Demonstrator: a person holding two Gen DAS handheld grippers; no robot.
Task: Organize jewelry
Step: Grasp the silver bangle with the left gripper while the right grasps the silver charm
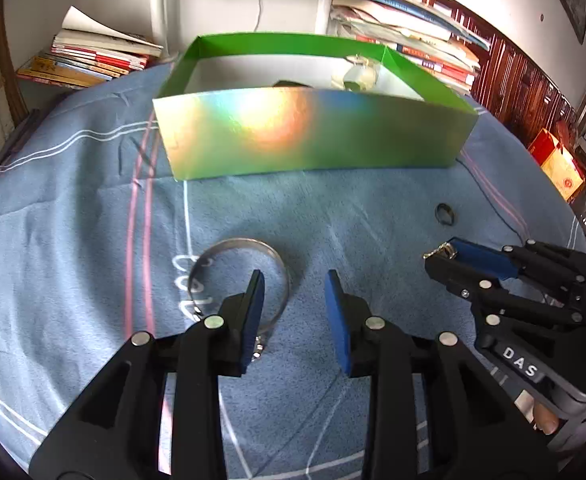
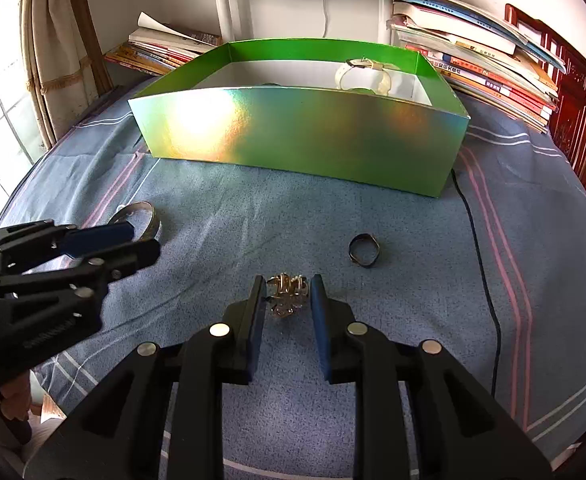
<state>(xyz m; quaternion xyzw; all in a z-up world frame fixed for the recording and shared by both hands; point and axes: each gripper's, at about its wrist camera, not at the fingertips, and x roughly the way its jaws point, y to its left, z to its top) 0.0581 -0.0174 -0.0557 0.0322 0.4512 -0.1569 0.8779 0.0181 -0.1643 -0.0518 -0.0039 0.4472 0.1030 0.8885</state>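
A shiny green box [image 1: 313, 136] [image 2: 301, 136] stands open on the blue cloth; a pale watch [image 2: 363, 74] [image 1: 357, 74] lies inside it. My left gripper [image 1: 293, 280] is open; its left finger reaches over a silver bangle [image 1: 229, 248] [image 2: 149, 216] on the cloth. My right gripper [image 2: 287, 282] has its pads on both sides of a gold, gem-set piece of jewelry [image 2: 287, 294] [image 1: 439, 250] that rests on the cloth. A small dark ring [image 2: 364, 256] [image 1: 445, 214] lies to its right.
Stacks of books [image 1: 93, 56] [image 2: 489, 64] lie behind the box on both sides. A black cable [image 2: 481, 264] runs across the cloth at the right. A white lamp post [image 2: 223, 12] stands at the back. A curtain [image 2: 49, 60] hangs at the left.
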